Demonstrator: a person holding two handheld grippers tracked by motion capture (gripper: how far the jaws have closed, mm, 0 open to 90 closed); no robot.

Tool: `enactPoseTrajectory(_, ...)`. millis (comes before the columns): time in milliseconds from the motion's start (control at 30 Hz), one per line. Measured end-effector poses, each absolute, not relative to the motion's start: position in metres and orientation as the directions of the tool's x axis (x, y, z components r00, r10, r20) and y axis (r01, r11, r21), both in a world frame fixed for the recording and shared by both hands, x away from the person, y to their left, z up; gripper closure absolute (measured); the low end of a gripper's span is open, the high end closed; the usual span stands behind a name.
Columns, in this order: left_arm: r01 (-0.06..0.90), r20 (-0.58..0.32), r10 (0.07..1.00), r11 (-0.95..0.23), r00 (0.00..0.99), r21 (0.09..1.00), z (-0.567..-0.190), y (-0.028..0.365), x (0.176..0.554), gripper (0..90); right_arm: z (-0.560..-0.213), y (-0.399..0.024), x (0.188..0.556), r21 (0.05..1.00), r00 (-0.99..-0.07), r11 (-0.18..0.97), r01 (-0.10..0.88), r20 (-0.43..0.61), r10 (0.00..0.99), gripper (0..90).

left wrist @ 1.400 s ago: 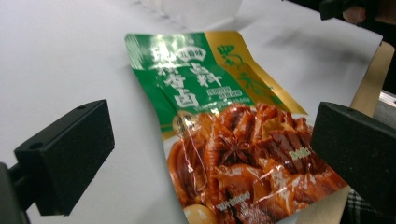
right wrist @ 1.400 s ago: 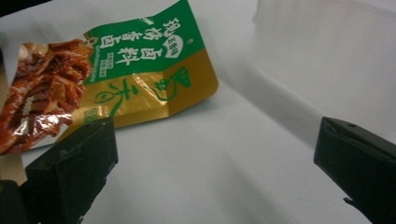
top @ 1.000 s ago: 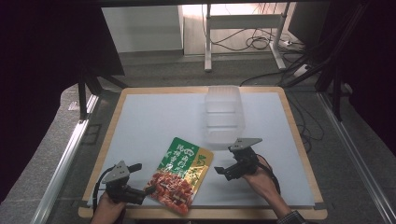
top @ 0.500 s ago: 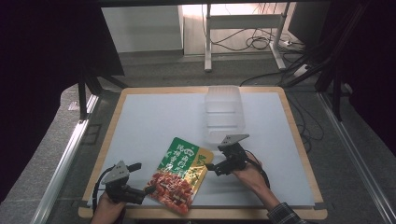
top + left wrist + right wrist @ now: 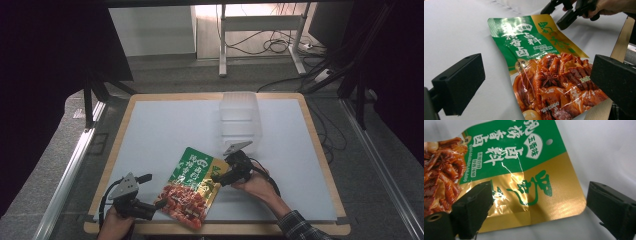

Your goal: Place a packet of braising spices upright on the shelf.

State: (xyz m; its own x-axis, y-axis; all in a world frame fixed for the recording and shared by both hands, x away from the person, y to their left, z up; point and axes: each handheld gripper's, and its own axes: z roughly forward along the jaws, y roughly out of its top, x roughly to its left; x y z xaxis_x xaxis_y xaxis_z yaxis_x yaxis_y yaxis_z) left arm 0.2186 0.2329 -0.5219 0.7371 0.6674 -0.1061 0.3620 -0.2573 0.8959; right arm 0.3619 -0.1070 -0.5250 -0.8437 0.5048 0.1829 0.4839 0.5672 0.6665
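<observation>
A food pouch [image 5: 192, 186], green and gold at the top with a picture of red braised meat below, lies flat on the white mat near the front edge. My left gripper [image 5: 153, 195] stands open at the pouch's lower left, and in the left gripper view its jaws straddle the pouch [image 5: 541, 70] without touching it. My right gripper [image 5: 216, 178] is at the pouch's upper right. The gold corner [image 5: 544, 202] lies between its jaws, which have just been closing a little and remain open, not pressing on it. The right gripper [image 5: 571, 12] also shows far off in the left gripper view.
A clear plastic container [image 5: 240, 120] stands on the mat behind the right gripper. The white mat [image 5: 165, 130] sits on a wood-rimmed table [image 5: 310, 125]. Metal frame rails run along both sides, with cables on the floor beyond.
The right gripper has moved left and slightly down, from beside the pouch onto its gold upper-right corner. The left gripper and the pouch have stayed in place.
</observation>
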Motion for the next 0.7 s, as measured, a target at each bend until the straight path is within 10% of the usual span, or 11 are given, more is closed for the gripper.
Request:
enactPoseTrajectory(467,0.355,-0.098,0.674,-0.256,0.733,0.899,-0.522,0.234,0.219,0.0,-0.503,-0.092,0.361,0.68,-0.883,0.611,0.406,0.12,0.453,52.1)
enactPoseTrajectory(700,0.359,-0.091,0.678,-0.266,0.729,0.895,-0.522,0.234,0.219,0.0,-0.498,-0.084,0.363,0.658,-0.902,0.65,0.38,0.107,0.419,55.7)
